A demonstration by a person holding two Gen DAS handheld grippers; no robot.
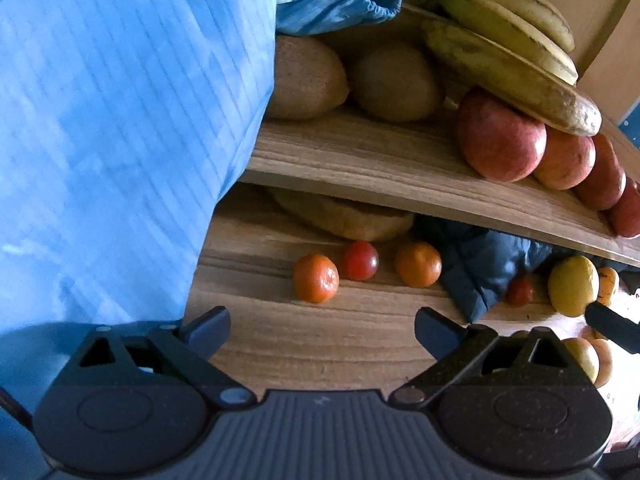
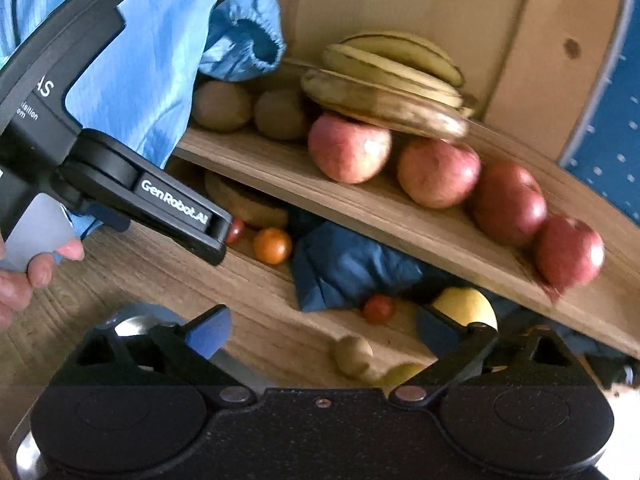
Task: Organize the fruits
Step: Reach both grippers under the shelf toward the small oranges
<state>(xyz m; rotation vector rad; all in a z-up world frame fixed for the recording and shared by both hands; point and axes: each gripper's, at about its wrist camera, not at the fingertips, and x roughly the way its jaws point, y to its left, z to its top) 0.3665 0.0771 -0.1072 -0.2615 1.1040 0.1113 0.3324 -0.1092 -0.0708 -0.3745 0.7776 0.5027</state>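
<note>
My left gripper (image 1: 322, 328) is open with nothing between its fingers, above the lower wooden board (image 1: 320, 344). Just beyond it lie two tangerines (image 1: 316, 279) (image 1: 418, 264) and a small red tomato (image 1: 359, 261). My right gripper (image 2: 324, 328) is open too. A kiwi (image 2: 352, 356) lies on the board just past its fingers, with a small tomato (image 2: 379, 309) farther on. A yellow fruit (image 2: 468, 306) shows behind the right finger. The upper shelf (image 2: 280, 172) holds bananas (image 2: 384, 84), a row of red apples (image 2: 348, 148) and two kiwis (image 2: 222, 106).
A dark blue cloth (image 2: 344, 264) lies crumpled under the shelf. A person's light blue sleeve (image 1: 120, 120) fills the left side. The left gripper (image 2: 218, 236) reaches in from the left, held by a hand (image 2: 36, 272). A shiny metal rim (image 2: 128, 326) sits at lower left.
</note>
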